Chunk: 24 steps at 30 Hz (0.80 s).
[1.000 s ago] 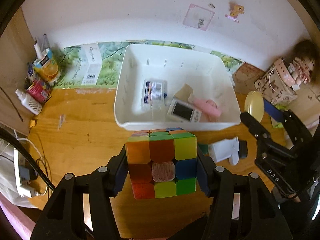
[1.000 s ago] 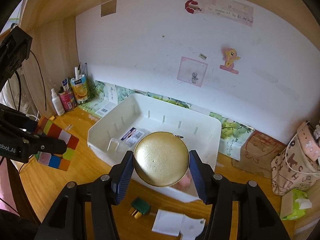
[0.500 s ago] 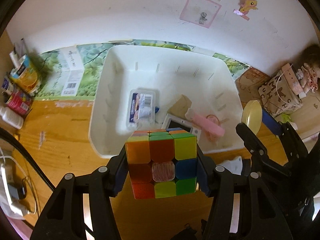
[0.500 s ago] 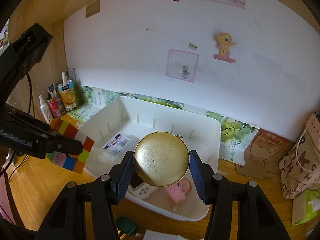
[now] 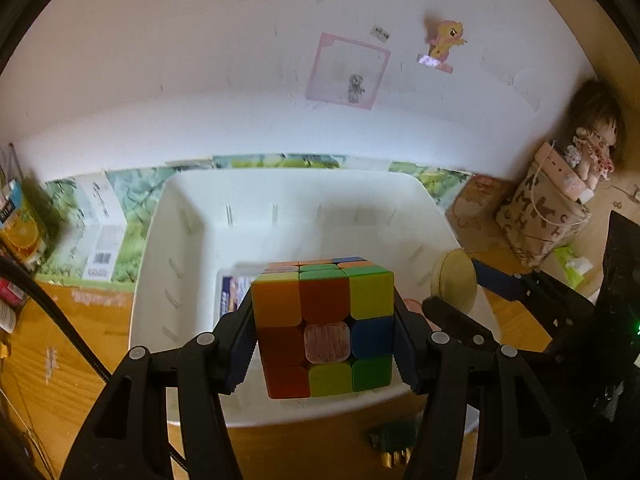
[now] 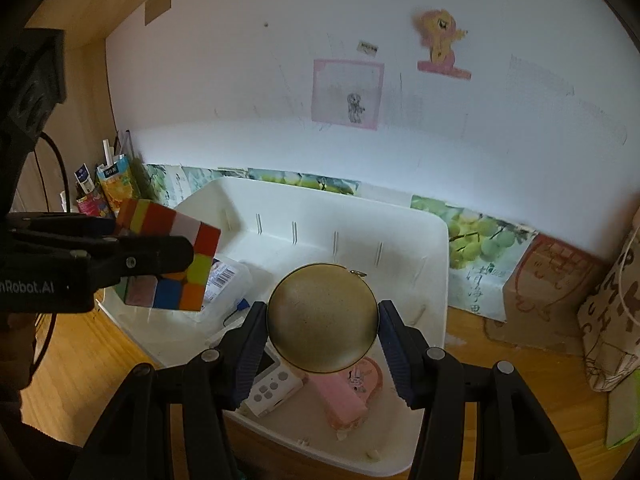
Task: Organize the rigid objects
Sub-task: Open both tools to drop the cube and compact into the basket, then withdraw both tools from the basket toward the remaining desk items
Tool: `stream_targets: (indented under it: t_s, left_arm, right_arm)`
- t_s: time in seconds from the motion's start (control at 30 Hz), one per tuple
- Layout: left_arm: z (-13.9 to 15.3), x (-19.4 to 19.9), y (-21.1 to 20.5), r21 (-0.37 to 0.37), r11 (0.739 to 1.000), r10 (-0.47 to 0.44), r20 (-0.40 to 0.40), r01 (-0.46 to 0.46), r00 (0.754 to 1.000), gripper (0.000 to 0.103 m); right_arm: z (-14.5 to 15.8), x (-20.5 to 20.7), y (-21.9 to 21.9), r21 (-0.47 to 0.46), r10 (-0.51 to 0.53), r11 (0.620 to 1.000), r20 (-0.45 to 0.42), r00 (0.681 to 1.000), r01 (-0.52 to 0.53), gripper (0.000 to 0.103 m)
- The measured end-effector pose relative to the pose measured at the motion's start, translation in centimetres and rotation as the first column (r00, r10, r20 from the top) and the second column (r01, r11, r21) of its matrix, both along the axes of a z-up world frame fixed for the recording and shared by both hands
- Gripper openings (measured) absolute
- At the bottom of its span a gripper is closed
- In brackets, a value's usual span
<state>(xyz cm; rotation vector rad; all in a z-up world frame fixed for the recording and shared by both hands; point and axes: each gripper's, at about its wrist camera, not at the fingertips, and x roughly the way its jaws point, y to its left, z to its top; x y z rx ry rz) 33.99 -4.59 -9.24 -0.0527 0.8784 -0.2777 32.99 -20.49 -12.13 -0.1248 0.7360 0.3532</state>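
**Over the bin: two parts held for drop-off**

Between the left gripper's (image 5: 324,336) fingers, a multicoloured plastic puzzle cube (image 5: 325,330) is clamped; the right gripper (image 6: 323,320) grips a round gold metal disc (image 6: 323,318). Both hang above the white plastic bin (image 6: 434,264). Judgement: lower each over bare floor beyond the fingertips, clear of the pink case (image 6: 344,398), then release.

Soft, dim, warm light; the white wall (image 6: 280,80) is brightest. Fisheye bending and dark corners frame both views; the juice carton (image 5: 22,232) is blurred.
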Motion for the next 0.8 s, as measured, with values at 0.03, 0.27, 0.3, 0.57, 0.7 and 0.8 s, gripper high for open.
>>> stream_targets:
  t_s: [0.03, 0.27, 0.3, 0.57, 0.7, 0.8]
  left_arm:
    - [-0.1, -0.1, -0.4, 0.042, 0.999, 0.001, 0.025, -0.002, 1.000, 0.062]
    - [-1.2, -0.1, -0.6, 0.040, 0.998, 0.041, 0.041, -0.043, 0.998, 0.062]
    - [-1.0, -0.2, -0.5, 0.036, 0.998, 0.054, 0.061, -0.056, 0.997, 0.062]
    - [0.0, -0.4, 0.3, -0.002, 0.995, 0.100, 0.082, -0.101, 0.992, 0.075]
    - [0.6, -0.9, 0.5, -0.017, 0.995, 0.098, 0.091, -0.097, 0.991, 0.075]
    - [1.3, -1.5, 0.5, -0.017, 0.995, 0.097, 0.114, -0.095, 0.989, 0.077]
  right_arm:
    - [-0.2, 0.1, 0.0, 0.002, 0.001, 1.000, -0.004, 1.000, -0.001, 0.056]
    - [-1.3, 1.0, -0.3, 0.000, -0.008, 1.000, -0.047, 0.999, 0.008, 0.056]
    - [-1.4, 1.1, -0.4, 0.004, -0.010, 1.000, -0.053, 0.999, 0.010, 0.057]
    - [-0.8, 0.8, -0.7, 0.034, -0.014, 0.999, -0.042, 0.999, 0.016, 0.076]
    - [-0.2, 0.4, -0.7, 0.041, -0.015, 0.999, -0.032, 0.999, 0.016, 0.078]
    - [0.6, 0.0, -0.8, 0.046, -0.021, 0.999, -0.016, 1.000, 0.021, 0.080]
